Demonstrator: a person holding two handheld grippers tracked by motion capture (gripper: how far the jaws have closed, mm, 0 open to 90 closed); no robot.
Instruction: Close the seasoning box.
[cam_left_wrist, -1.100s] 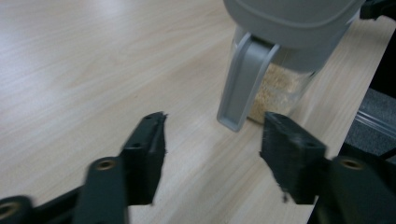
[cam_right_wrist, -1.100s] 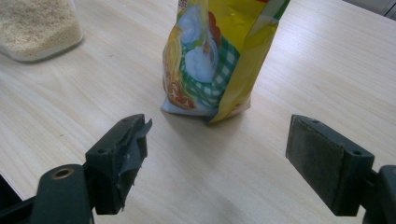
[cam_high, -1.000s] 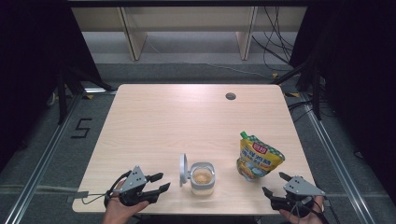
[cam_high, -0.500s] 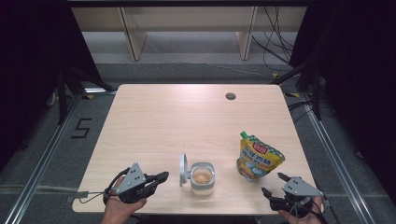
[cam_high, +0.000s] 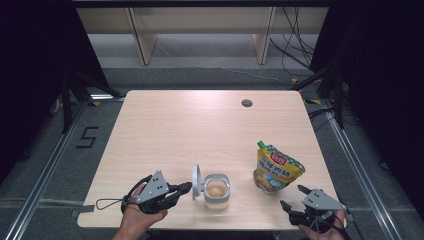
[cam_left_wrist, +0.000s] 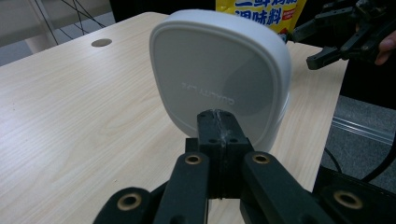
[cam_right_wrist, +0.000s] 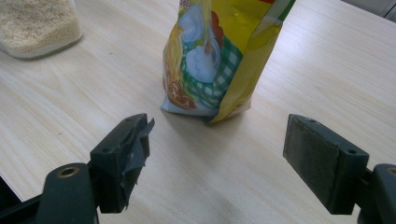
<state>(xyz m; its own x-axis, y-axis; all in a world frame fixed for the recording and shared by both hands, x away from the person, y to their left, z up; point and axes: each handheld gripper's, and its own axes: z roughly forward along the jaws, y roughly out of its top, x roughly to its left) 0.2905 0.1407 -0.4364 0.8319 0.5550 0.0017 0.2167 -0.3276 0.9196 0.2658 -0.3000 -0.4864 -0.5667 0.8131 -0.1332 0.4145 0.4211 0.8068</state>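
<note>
comparing frames: we hold this moment against the two earlier high-view pictures, and one tool has changed.
left gripper (cam_high: 185, 188): a second ago its jaws stand apart, short of the jar; now they are pressed together with nothing between them, tips nearly at the raised lid. they have just been closing, and the hand has edged toward the jar.
left gripper view: the joined tips (cam_left_wrist: 218, 122) sit right against the outer face of the white lid (cam_left_wrist: 219, 79); whether they quite touch it we cannot tell.
lid in the high view: the lid (cam_high: 196, 179) stands on edge on the jar's left side, flipped open.
jar (cam_high: 217, 192): open, with pale granules inside, near the front edge of the table (cam_high: 200, 125), between the two hands — unmoved across the three high views.
right gripper (cam_high: 291, 197): jaws wide apart and empty, resting at the front right corner, same place as before.
pouch (cam_high: 276, 169): the yellow spouted pouch stands just beyond the right gripper's jaws, untouched; in the right gripper view the pouch (cam_right_wrist: 219, 56) stands ahead of the gap between the jaws.
our reading: with pinched tips the left tool looks set to push, not grasp — likely nudging the lid or steadying it, while the right waits to take the pouch.
risk: a hard shove could slide the light jar.
</note>
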